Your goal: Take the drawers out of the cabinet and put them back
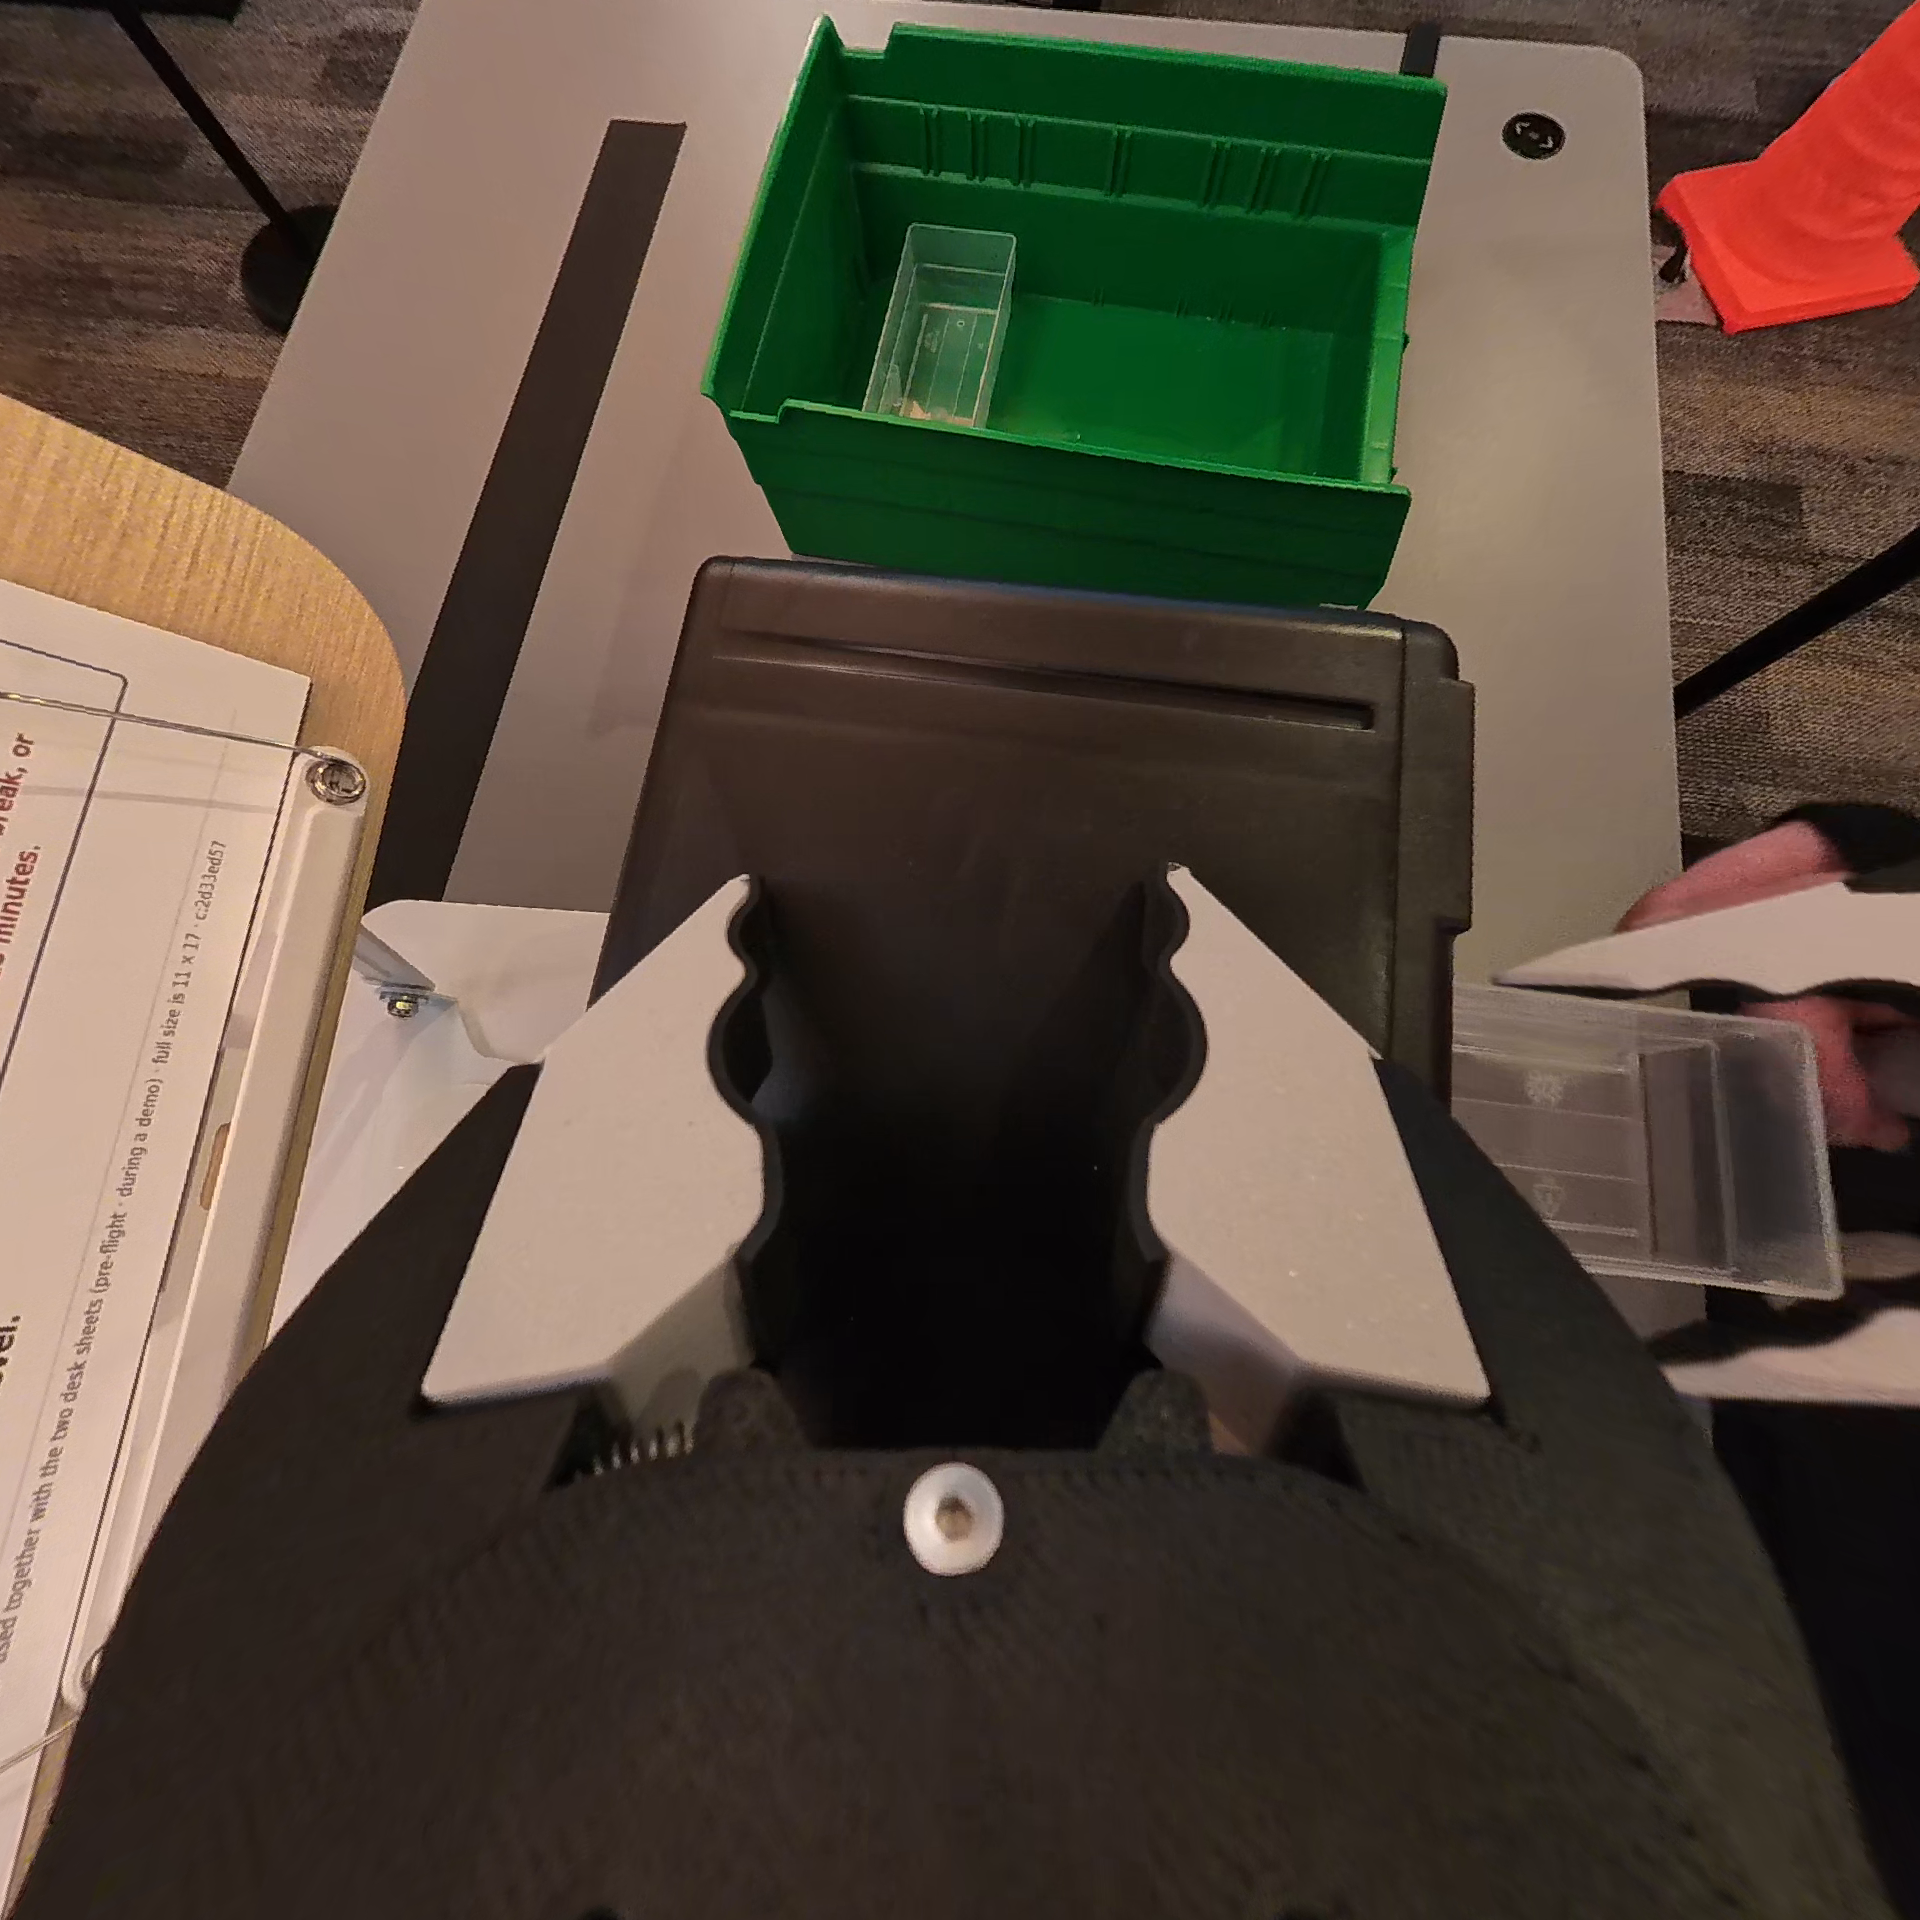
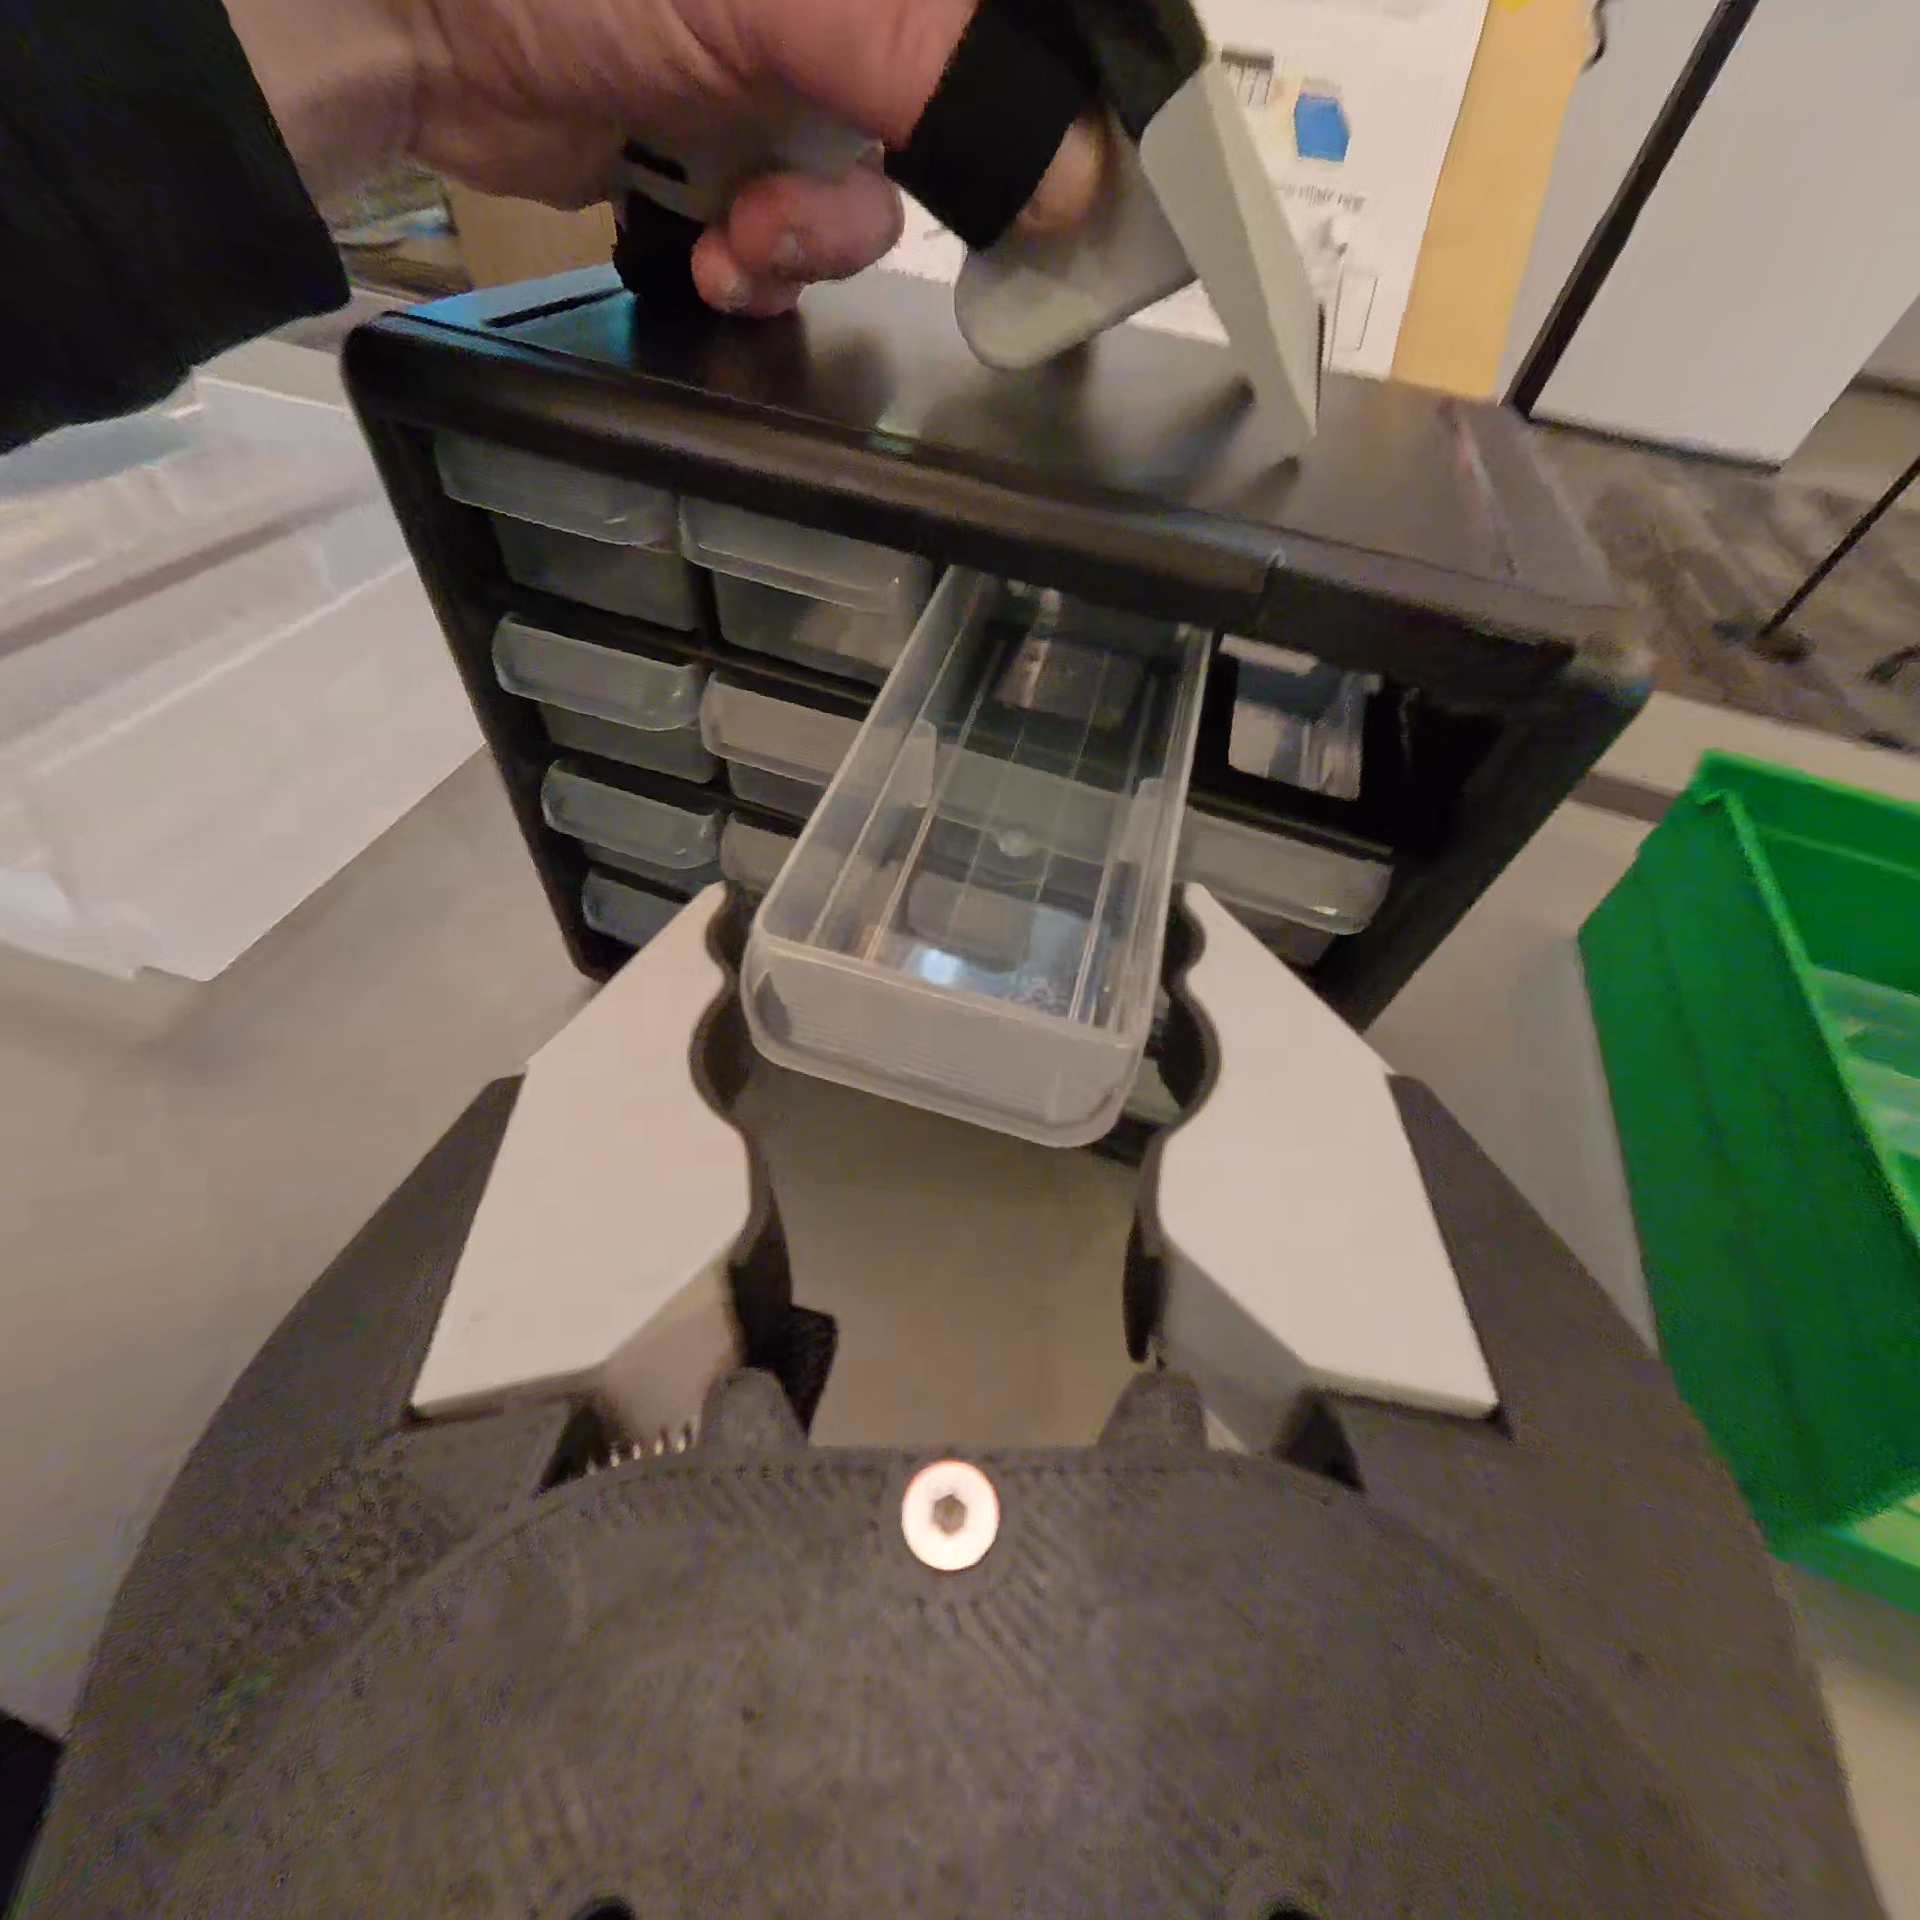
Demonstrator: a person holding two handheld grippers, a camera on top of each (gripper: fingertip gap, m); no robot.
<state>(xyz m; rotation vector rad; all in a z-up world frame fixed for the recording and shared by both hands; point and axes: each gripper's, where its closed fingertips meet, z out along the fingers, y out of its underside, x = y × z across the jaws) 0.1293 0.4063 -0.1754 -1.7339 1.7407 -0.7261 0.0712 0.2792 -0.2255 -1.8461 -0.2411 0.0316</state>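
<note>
The black cabinet stands on the grey table, with rows of clear drawers in its front. My left gripper is open and empty, with its fingertips down on the cabinet's top; it also shows in the right wrist view, held by a hand. One clear drawer from the top row is pulled far out, its back end still in the slot. My right gripper is open, with a finger on each side of that drawer's front. The drawer also shows in the left wrist view. Another clear drawer lies in the green bin.
The green bin sits right beside the cabinet on the grey table. A wooden table with printed sheets in a clear holder is to the left. An orange object lies on the floor. White plastic sheeting lies left of the cabinet.
</note>
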